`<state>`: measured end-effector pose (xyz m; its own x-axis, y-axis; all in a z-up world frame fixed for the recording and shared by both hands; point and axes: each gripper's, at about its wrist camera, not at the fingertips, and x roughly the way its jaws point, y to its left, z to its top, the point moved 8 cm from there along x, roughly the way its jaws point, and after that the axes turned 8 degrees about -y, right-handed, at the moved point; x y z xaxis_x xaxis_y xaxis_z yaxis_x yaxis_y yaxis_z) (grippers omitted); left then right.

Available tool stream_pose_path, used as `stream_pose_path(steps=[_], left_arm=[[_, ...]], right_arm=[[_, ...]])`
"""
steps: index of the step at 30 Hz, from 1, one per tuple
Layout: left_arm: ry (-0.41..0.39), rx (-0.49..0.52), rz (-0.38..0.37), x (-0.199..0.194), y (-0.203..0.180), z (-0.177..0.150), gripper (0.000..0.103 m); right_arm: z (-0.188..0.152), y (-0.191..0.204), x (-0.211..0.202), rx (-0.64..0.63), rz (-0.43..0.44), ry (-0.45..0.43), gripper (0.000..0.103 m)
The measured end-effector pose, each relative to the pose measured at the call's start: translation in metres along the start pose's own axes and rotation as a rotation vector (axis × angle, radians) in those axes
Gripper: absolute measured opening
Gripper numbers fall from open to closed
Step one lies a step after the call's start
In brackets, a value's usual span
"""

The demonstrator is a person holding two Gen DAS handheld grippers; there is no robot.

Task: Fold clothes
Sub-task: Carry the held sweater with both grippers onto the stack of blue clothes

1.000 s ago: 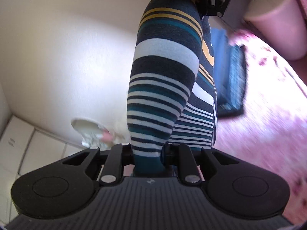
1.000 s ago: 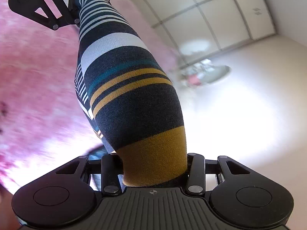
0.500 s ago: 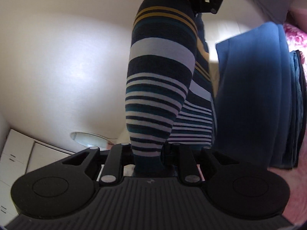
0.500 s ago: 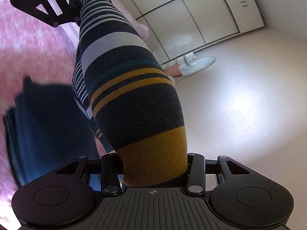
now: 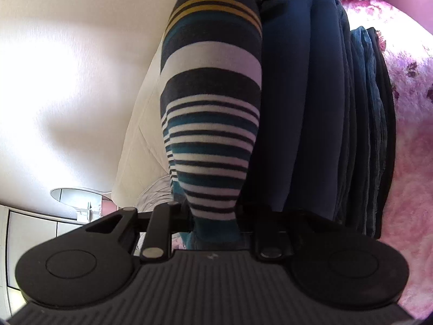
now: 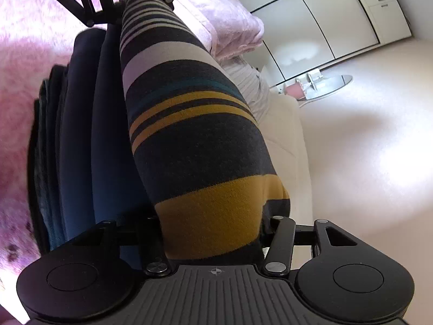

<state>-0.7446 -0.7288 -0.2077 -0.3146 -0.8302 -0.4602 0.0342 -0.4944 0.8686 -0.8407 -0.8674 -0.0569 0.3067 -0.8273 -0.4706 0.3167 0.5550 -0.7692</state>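
Striped knit in charcoal, white, teal and mustard, the folded garment (image 5: 213, 124) is stretched between the two tools. The left gripper (image 5: 215, 226) is clamped on its teal-and-white end; the right gripper (image 6: 213, 233) is clenched on the broad mustard band at the other end. Each points along the cloth toward the other, so the opposing tool's black frame shows at the top of each view. The garment hangs just beside a stack of folded dark blue clothes (image 5: 324, 113) that rests on a fluffy pink blanket (image 5: 411, 135).

Only the left wrist view shows grey crumpled fabric (image 5: 155, 195) near the tool. Only the right wrist view shows a pale striped cloth (image 6: 243, 81) and white wardrobe doors (image 6: 338, 13).
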Motion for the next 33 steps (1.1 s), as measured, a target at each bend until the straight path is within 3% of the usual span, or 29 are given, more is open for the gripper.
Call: stream_pose_path(steps=[2, 4, 7, 10, 12, 14, 17, 18, 20, 24, 30, 32, 33], left_arm=[[0.001, 0.016, 0.019, 0.005, 0.018, 0.002, 0.017], [-0.005, 0.010, 0.087, 0.009, 0.049, 0.005, 0.017], [-0.035, 0.007, 0.203, 0.012, 0.101, 0.013, 0.017], [-0.056, -0.015, 0.279, 0.013, 0.124, 0.016, 0.016], [-0.061, -0.030, 0.249, 0.018, 0.111, 0.014, 0.016], [-0.045, -0.009, 0.166, 0.025, 0.073, 0.008, 0.016], [-0.002, 0.017, 0.014, 0.033, 0.008, -0.006, 0.017], [0.008, 0.030, -0.002, 0.034, -0.008, -0.009, 0.017], [0.008, 0.035, 0.012, 0.033, -0.015, -0.012, 0.017], [0.016, 0.010, 0.030, 0.032, -0.013, -0.017, 0.021], [0.014, -0.004, 0.032, 0.035, -0.010, -0.026, 0.022], [0.014, -0.020, 0.026, 0.034, -0.013, -0.028, 0.016], [0.014, -0.027, 0.025, 0.033, -0.016, -0.029, 0.015]], right_arm=[[0.002, -0.010, -0.005, 0.046, 0.007, -0.003, 0.046], [0.005, -0.026, -0.010, 0.087, -0.014, -0.012, 0.043], [0.016, -0.061, -0.023, 0.104, -0.090, -0.049, 0.043], [0.026, -0.097, -0.038, 0.092, -0.197, -0.081, 0.043], [0.027, -0.105, -0.045, 0.076, -0.245, -0.082, 0.043], [0.021, -0.094, -0.050, 0.050, -0.253, -0.067, 0.043], [0.003, -0.040, -0.047, -0.014, -0.155, -0.024, 0.044], [-0.003, -0.023, -0.047, -0.029, -0.121, -0.010, 0.044], [-0.015, 0.010, -0.048, -0.060, -0.057, 0.014, 0.050], [-0.014, 0.011, -0.066, -0.082, -0.080, 0.014, 0.055], [-0.011, 0.004, -0.103, -0.045, -0.081, 0.031, 0.056], [-0.013, 0.003, -0.113, 0.010, -0.054, 0.027, 0.055], [-0.014, 0.004, -0.116, 0.045, -0.038, 0.029, 0.051]])
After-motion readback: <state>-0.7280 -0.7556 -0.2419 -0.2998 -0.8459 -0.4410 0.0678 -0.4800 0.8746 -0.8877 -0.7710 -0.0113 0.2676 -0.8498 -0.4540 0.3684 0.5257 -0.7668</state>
